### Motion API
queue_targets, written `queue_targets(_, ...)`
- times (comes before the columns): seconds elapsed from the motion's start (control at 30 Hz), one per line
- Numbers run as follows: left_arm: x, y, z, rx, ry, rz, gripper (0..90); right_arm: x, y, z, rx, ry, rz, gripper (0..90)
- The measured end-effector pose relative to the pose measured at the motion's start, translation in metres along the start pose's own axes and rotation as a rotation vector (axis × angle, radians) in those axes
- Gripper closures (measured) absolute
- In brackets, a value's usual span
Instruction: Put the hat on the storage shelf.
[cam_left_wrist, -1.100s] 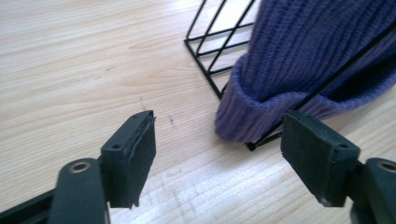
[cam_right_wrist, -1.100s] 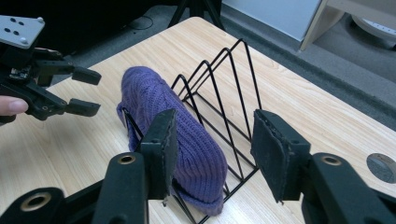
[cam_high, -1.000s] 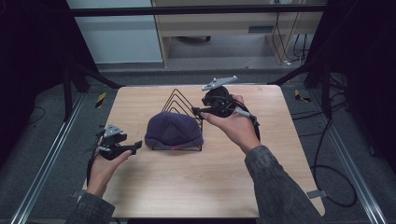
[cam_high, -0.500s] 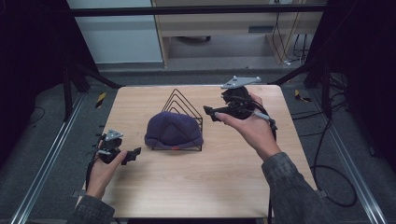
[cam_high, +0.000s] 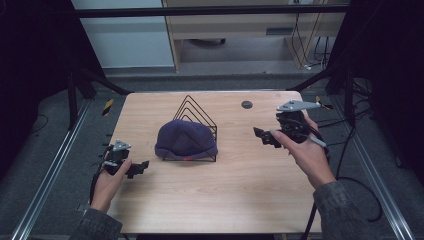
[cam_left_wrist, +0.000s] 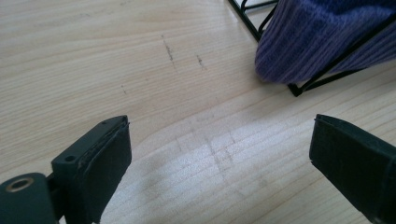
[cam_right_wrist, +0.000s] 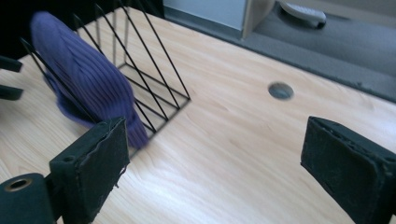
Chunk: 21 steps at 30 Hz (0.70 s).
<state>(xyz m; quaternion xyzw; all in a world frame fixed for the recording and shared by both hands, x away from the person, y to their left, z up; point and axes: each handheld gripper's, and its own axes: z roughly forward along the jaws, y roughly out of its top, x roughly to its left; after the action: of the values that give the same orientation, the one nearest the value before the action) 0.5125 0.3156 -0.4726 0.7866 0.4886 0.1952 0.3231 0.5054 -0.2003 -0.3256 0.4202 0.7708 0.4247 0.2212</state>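
Purple ribbed beanie (cam_high: 185, 140) sits mid-desk (cam_high: 240, 195) draped over our black wire rack (cam_high: 199, 114), crown up, long axis left-right; left gripper (cam_high: 141, 167) and right gripper (cam_high: 259, 135) jaws just opened, empty.

worktop (cam_high: 210, 200): pale wood | round dark hole (cam_high: 246, 104): near far edge, toward far-right corner | yellow-black striped tag (cam_high: 107, 106): on floor off far-left corner
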Motion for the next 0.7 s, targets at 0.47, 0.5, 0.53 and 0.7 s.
queue_targets(0.47,-0.002,-0.006,0.011,0.084,0.009,0.021,5.3,-0.034,-0.065,-0.008,0.066,-0.048,0.092,11.1)
queue_targets(0.5,-0.002,-0.006,0.011,0.084,0.009,0.021,5.2,-0.034,-0.065,-0.008,0.066,-0.048,0.092,11.1)
queue_targets(0.53,-0.003,-0.006,0.012,0.094,0.004,0.027,5.2,-0.036,-0.073,-0.006,0.075,-0.053,0.100,10.7)
queue_targets(0.7,-0.003,-0.007,0.015,0.114,0.003,0.033,5.1,-0.037,-0.090,0.000,0.103,-0.051,0.128,10.3)
